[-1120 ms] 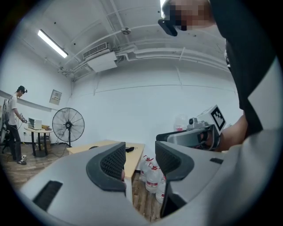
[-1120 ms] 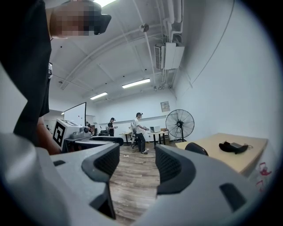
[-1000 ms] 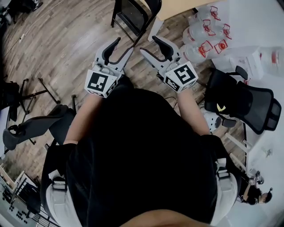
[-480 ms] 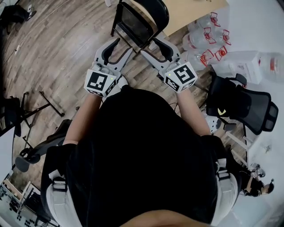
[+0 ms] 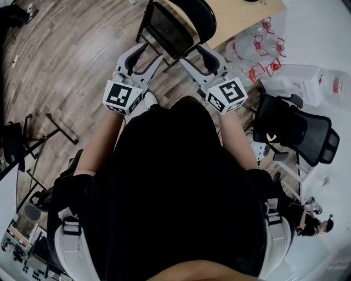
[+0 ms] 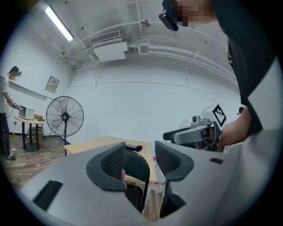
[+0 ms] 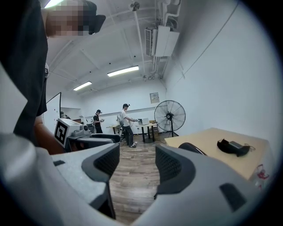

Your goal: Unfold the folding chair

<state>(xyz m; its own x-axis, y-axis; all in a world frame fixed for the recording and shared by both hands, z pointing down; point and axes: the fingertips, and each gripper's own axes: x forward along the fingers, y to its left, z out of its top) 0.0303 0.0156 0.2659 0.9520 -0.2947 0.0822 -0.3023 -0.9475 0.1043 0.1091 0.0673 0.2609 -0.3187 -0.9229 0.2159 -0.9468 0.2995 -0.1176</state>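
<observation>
Both grippers are out in front of the person, side by side over the wood floor (image 5: pixel 71 49) and pointing at the folding chair (image 5: pixel 174 24). We see the left gripper (image 5: pixel 152 50) with its jaws partly apart and nothing pinched. In the left gripper view the gap of the left gripper (image 6: pixel 139 159) shows only the folding chair (image 6: pixel 135 170) further off, not touching either pad. The right gripper (image 5: pixel 191 54) is the same, jaws apart and empty. In the right gripper view the space between the jaws of the right gripper (image 7: pixel 138 163) shows bare floor, with the black backrest of the folding chair (image 7: pixel 192 148) just past the right-hand pad. The chair is black. It stands ahead of both grippers at the top of the head view, next to the corner of a light wooden table (image 5: pixel 241 16). It appears folded flat, with the seat panel up against the frame. Neither gripper touches it; both sets of tips are near its lower frame. To the person's right, clear water bottles with red handles (image 5: pixel 253 39) lie on the floor, and a black office chair (image 5: pixel 299 129) sits closer in. A standing fan (image 6: pixel 65 117) is by the far wall, and two people (image 7: pixel 126 123) stand at a desk in the background.
</observation>
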